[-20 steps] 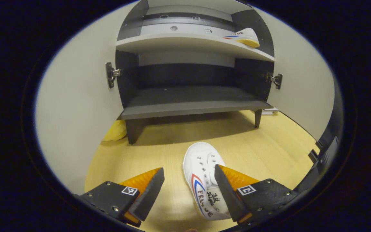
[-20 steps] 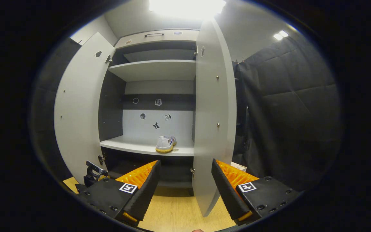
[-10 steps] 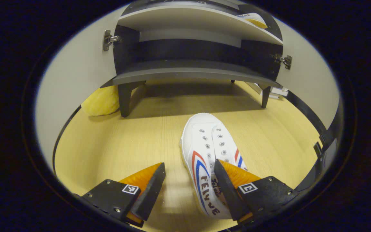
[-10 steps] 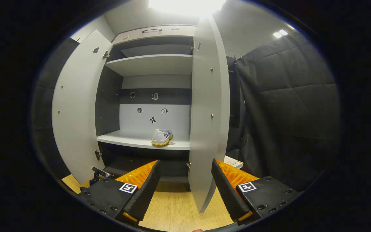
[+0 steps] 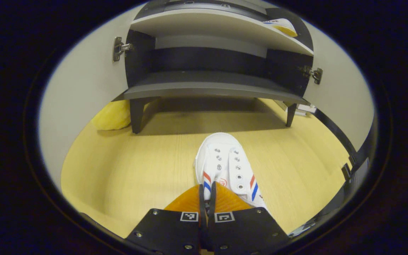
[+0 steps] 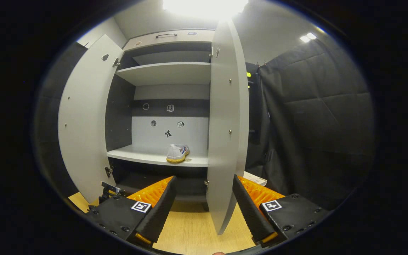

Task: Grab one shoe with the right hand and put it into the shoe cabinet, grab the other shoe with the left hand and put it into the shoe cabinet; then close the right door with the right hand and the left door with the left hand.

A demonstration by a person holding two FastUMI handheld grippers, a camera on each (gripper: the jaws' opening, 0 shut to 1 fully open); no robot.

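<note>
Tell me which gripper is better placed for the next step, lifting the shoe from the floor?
The left gripper. It is closed on the side wall of the shoe on the floor. The right gripper is open, away from that shoe, facing the open right door.

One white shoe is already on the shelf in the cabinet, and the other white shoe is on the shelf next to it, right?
Not quite. One white shoe is on the cabinet shelf, but the other shoe lies on the wooden floor in front of the cabinet, with the left gripper closed on its side wall. The left gripper view shows this.
</note>
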